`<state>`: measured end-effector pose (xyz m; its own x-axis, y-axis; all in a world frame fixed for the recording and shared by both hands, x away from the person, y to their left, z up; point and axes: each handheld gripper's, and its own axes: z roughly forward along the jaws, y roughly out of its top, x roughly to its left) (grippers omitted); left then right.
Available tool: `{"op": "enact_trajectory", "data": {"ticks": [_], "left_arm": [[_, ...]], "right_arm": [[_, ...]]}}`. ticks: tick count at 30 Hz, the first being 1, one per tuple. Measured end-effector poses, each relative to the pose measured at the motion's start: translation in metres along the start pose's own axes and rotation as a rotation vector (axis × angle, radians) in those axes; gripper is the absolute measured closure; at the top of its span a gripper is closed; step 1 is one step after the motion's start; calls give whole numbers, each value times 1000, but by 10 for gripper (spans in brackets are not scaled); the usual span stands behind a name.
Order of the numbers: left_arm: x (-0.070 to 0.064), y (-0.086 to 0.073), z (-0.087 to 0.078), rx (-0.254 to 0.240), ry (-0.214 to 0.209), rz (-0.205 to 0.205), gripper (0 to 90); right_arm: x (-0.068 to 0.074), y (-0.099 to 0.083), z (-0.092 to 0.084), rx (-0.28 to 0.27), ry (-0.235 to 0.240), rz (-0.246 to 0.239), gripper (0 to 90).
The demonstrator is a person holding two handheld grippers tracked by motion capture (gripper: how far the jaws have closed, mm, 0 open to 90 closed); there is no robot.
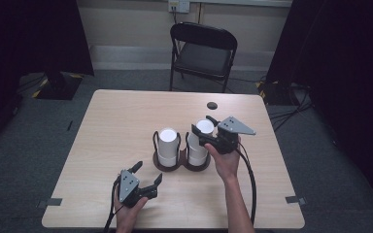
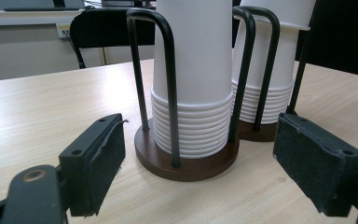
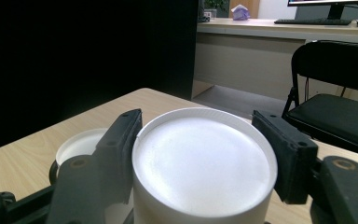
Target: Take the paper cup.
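Two stacks of upturned white paper cups stand in a dark brown holder (image 1: 180,166) with black wire loops at the middle of the table. My right gripper (image 1: 203,125) is shut on the top cup of the right stack (image 1: 199,145), its pads pressed on the cup's sides; the right gripper view shows that cup (image 3: 204,163) between the jaws of the right gripper (image 3: 198,121). The left stack (image 1: 167,145) stands free. My left gripper (image 1: 149,173) rests low near the table's front, open, aimed at the left stack (image 2: 193,70), with the holder's base (image 2: 186,163) a little beyond its pads.
A black folding chair (image 1: 204,48) stands behind the table's far edge. A small dark round hole (image 1: 212,105) sits in the tabletop behind the right stack. Black curtains hang at both sides. Grey tape marks (image 1: 296,199) lie near the front corners.
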<state>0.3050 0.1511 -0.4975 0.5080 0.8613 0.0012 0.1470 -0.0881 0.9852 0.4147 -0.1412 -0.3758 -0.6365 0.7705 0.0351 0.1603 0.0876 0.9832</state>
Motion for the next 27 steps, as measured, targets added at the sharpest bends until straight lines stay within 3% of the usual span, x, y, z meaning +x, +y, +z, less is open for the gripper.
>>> {"op": "enact_trajectory", "data": {"ticks": [7, 10, 21, 27], "left_arm": [[0, 0, 0, 6, 4, 1, 166], [0, 1, 0, 20, -16, -10, 192], [3, 1, 0, 22, -19, -47, 184], [5, 1, 0, 32, -29, -57, 182]], "right_arm": [[1, 11, -3, -24, -2, -6, 351], [1, 14, -3, -24, 4, -4, 351], [-2, 22, -11, -48, 0, 37, 352], [-1, 27, -22, -79, 2, 16, 351]]}}
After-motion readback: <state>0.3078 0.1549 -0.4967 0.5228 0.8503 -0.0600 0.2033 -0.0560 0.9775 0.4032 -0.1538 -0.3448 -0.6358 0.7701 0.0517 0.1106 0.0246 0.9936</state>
